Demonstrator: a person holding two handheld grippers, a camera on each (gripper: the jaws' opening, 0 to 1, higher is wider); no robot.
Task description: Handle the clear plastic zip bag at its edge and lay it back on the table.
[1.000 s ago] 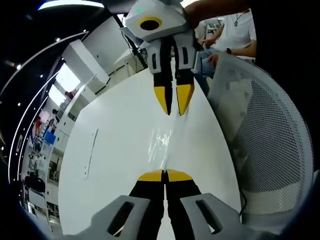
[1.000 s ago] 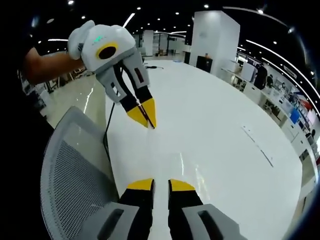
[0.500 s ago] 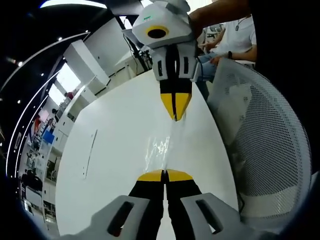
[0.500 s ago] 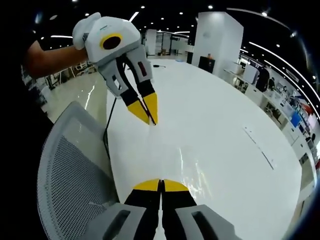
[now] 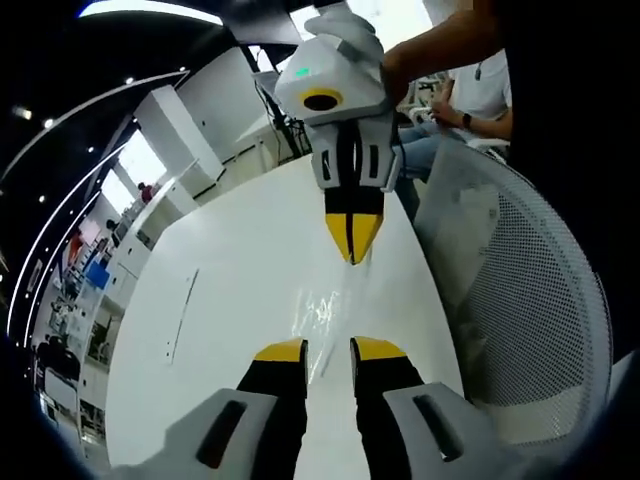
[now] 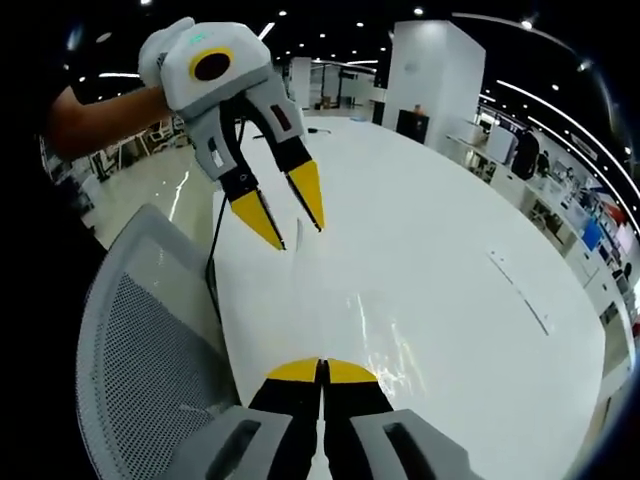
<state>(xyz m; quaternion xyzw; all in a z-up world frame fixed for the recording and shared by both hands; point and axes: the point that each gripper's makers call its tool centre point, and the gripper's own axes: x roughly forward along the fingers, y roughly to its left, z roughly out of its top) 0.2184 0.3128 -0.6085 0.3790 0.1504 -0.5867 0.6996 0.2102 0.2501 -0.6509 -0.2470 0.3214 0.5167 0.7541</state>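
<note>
The clear plastic zip bag point(image 5: 322, 310) lies flat on the white table point(image 5: 230, 300), showing mostly as glare. In the left gripper view my left gripper point(image 5: 329, 350) stands open, its yellow tips on either side of the bag's near end. My right gripper point(image 5: 351, 250) comes down from the top, shut on the bag's far edge. In the right gripper view my right gripper point(image 6: 321, 368) is shut at the bag point(image 6: 385, 345), and the left gripper point(image 6: 300, 237) hangs open above the table point(image 6: 450, 250), held by a hand.
A white mesh chair back point(image 5: 530, 300) point(image 6: 140, 360) stands right at the table's edge beside the bag. A thin strip point(image 5: 181, 310) point(image 6: 515, 290) lies on the table. A dark cable point(image 6: 215, 260) runs by the edge. A seated person point(image 5: 480, 70) is behind.
My left gripper has opened and let go of the bag's near edge. My right gripper, open a second ago, closed on the far edge and stays shut.
</note>
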